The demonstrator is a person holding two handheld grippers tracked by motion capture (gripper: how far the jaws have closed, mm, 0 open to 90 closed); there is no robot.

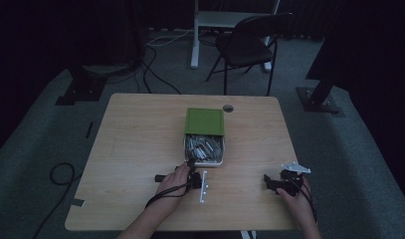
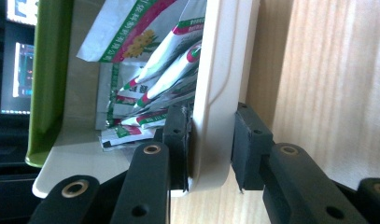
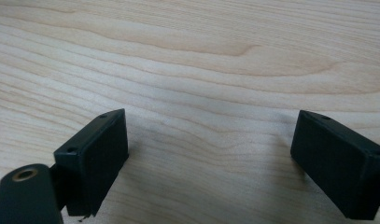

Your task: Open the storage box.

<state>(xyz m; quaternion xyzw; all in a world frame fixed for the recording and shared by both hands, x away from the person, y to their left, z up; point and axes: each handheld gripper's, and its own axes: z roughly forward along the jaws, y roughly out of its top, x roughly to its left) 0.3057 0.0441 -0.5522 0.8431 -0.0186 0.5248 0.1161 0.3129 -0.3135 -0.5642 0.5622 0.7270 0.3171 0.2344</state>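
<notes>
Left gripper [image 2: 211, 149] clamped on near wall of box [image 2: 220, 93], mid-table, green lid [image 1: 204, 121] slid back, sachets [image 2: 155, 79] inside. Right gripper [image 3: 208, 154] released, idle on table [image 3: 201, 56]. Step: steadying box; next likely sachet pick, needing right gripper.

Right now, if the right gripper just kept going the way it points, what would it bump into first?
Probably just the wooden table. The right gripper stands open over bare wood with nothing between its jaws, and the way ahead looks free as far as its own view reaches.
</notes>
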